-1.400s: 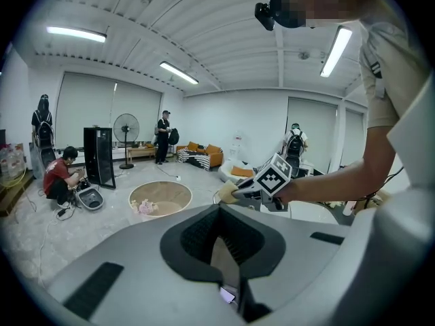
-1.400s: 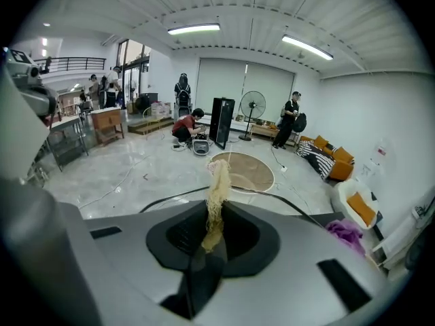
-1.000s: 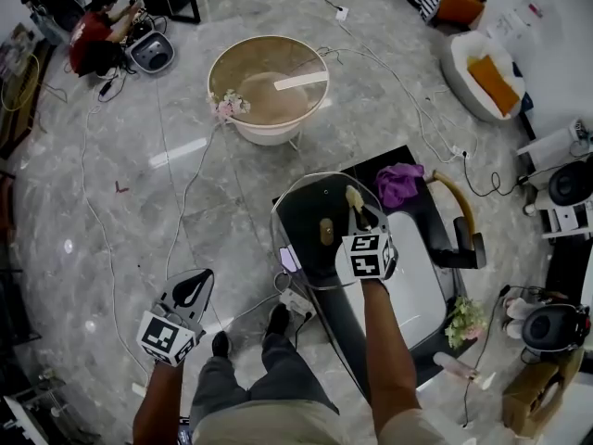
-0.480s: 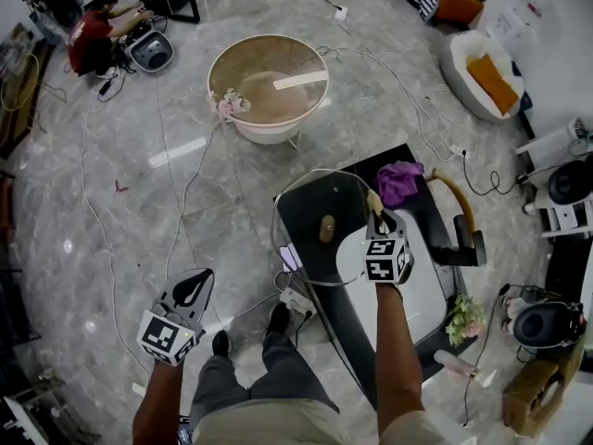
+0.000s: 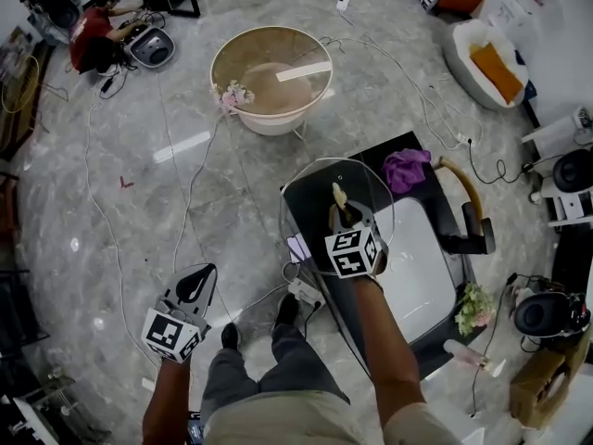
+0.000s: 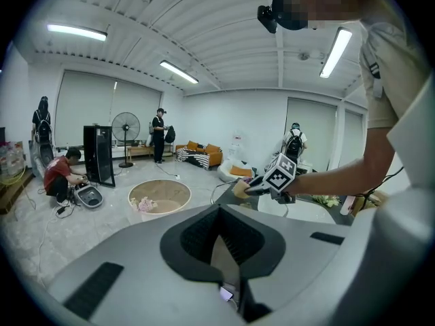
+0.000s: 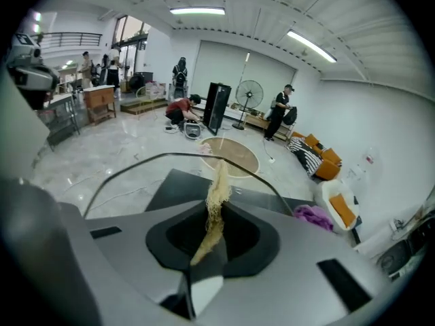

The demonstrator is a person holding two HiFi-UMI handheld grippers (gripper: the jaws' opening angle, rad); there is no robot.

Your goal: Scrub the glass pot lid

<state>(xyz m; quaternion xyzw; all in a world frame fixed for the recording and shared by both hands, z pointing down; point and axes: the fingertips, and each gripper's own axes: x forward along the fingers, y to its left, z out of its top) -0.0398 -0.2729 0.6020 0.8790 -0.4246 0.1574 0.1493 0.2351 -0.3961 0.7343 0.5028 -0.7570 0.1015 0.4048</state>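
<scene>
One scrubber (image 7: pixel 215 206) in right gripper (image 5: pixel 346 216) (over lid (image 5: pixel 310 193))

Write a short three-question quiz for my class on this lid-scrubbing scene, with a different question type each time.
1. True or false: the right tongs grip nothing.
2. What lies on the black table beside the glass lid? A. a purple cloth B. a red cup C. a green bottle
3. Which tongs hang low by the person's leg, away from the table?

Key
1. False: they pinch a yellow scrub pad.
2. A.
3. The left tongs, shut and empty.
</scene>
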